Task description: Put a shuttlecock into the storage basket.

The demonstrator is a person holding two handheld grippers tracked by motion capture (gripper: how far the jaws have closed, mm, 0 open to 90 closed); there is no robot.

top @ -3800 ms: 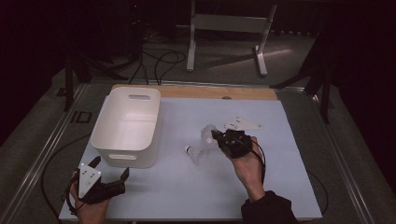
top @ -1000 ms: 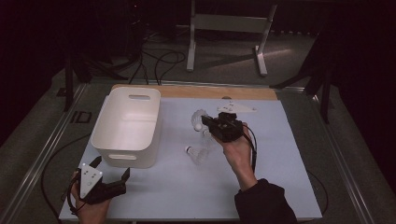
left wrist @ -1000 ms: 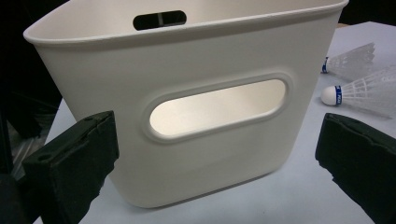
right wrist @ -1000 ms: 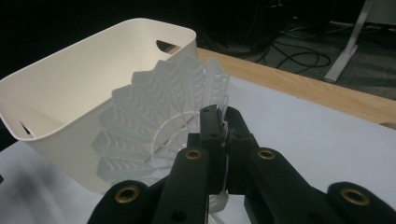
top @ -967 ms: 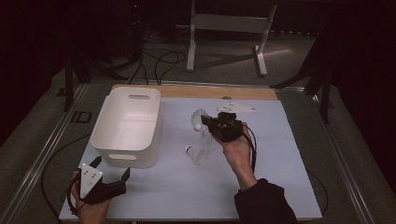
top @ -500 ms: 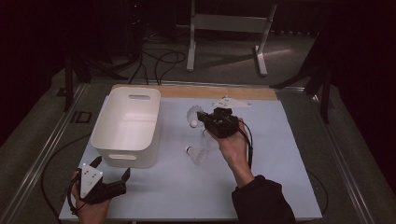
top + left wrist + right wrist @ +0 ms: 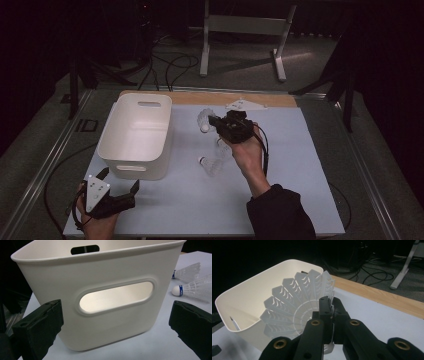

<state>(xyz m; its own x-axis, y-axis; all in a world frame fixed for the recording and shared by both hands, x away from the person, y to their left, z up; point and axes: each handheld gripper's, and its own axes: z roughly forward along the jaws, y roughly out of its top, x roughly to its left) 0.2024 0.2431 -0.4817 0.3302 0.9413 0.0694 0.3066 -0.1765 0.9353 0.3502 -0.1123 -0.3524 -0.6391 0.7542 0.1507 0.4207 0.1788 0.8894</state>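
Three shuttlecocks (image 7: pixel 204 120) — one bin (image 7: pixel 136 134).

A lab or test room is suggested: a table (image 7: pixel 300 200) covered by a pale blue mat is set on a grey floor. Black cables (image 7: pixel 170 65) are strewn behind it, beside a metal stand (image 7: pixel 240 25), and the surroundings are kept dark.

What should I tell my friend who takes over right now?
Right gripper: shut on a shuttlecock, held above the table beside the white bin.
Left gripper: open, empty, in front of the bin.
Two shuttlecocks lie on the table.
Done: one picked up.
Left, probably: drop it in the bin, then fetch the other two.
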